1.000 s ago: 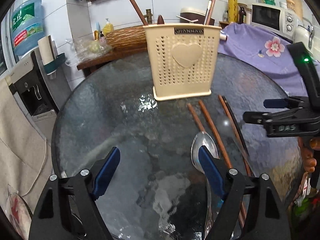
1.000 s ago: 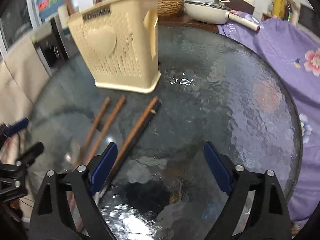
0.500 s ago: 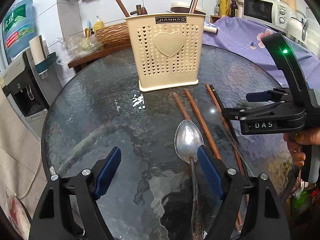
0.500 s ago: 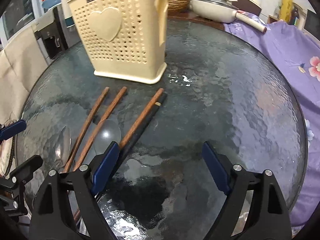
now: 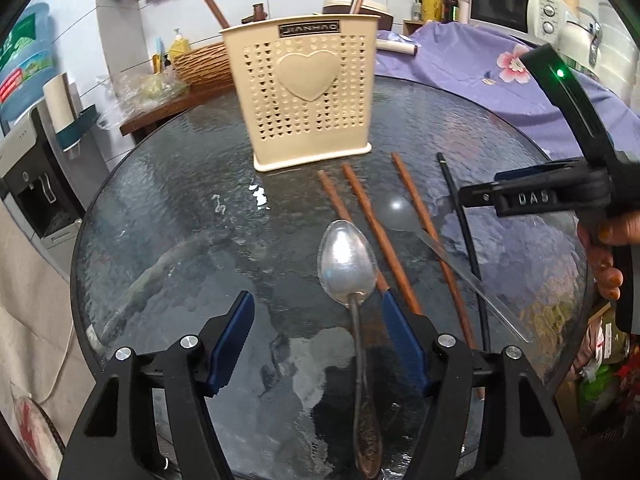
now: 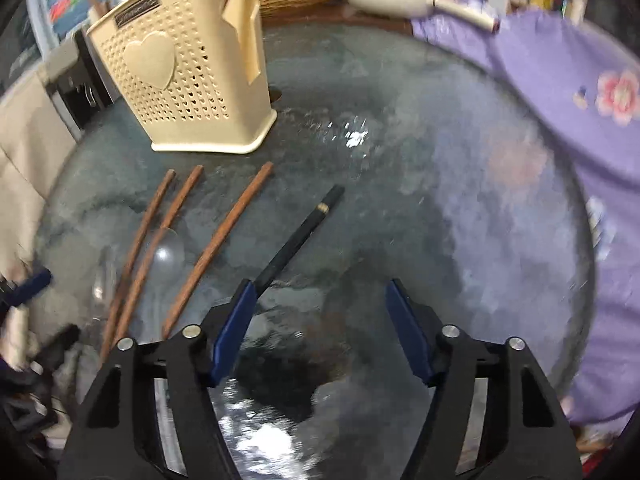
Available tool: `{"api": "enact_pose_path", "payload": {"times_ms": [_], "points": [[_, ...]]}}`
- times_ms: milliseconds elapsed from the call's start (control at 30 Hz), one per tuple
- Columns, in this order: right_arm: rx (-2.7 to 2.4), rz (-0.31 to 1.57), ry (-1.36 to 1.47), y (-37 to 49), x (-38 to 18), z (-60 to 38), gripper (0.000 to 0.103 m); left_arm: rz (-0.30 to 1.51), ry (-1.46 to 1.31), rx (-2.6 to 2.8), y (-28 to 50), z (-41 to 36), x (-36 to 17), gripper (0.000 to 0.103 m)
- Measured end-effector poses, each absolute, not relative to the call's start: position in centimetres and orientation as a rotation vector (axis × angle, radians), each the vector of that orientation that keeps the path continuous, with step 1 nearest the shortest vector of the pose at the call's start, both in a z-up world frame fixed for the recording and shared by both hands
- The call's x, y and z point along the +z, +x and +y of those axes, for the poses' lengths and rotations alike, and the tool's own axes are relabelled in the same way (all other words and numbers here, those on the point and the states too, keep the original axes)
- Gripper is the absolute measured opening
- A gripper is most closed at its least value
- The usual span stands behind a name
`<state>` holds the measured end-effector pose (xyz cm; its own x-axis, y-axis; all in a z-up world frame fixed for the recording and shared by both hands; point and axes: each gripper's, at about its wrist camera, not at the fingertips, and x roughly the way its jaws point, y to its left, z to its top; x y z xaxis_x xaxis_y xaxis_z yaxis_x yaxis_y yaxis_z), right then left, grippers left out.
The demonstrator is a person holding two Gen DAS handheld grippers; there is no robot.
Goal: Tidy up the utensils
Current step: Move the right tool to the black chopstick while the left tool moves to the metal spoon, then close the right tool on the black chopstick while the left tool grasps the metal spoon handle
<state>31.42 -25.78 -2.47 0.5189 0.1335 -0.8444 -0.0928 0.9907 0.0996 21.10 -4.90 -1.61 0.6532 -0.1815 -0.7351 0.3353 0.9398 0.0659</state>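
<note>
1. We see the left gripper held low over the round glass table, pointing toward the cream utensil holder; its blue-padded fingers are spread apart and grip nothing.
2. Between those fingers, close to the right pad, lies a metal spoon, bowl toward the holder and handle running back under the gripper.
3. The right gripper also sits low over the table, aimed across the glass with the holder off to its left; its fingers stand apart and empty.
4. In the left wrist view we see the right gripper from the side at the table's right edge, with the person's hand wrapped round its handle.
5. A black chopstick lies on the glass, its near end just at the right gripper's left pad; we cannot tell whether they touch.
6. Three brown chopsticks lie roughly parallel in front of the holder, and a second spoon lies slantwise among them.
7. The holder stands upright near the table's far side, with a few utensils sticking out of it.
</note>
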Motion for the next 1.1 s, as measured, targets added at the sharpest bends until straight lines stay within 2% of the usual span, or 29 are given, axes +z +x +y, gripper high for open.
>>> {"api": "enact_pose_path", "payload": {"times_ms": [233, 433, 633, 967, 1100], "points": [[0.144, 1.021, 0.069, 31.5, -2.5, -24.9, 0.048, 0.838, 0.203, -0.298, 21.9, -5.8, -2.1, 0.058], [0.161, 1.026, 0.072, 32.2, -2.4, -23.5, 0.044, 0.855, 0.168, -0.290, 23.2, -6.5, -2.2, 0.058], [0.174, 1.034, 0.077, 32.4, -2.2, -22.6, 0.031, 0.860, 0.146, -0.256, 24.0, -7.2, -2.3, 0.058], [0.171, 1.046, 0.116, 33.8, -2.0, -22.1, 0.027, 0.877, 0.109, -0.206, 24.8, -7.3, -2.8, 0.058], [0.152, 1.047, 0.082, 34.4, -1.9, -22.0, 0.019, 0.898, 0.056, -0.225, 25.2, -6.9, -2.9, 0.046]]}}
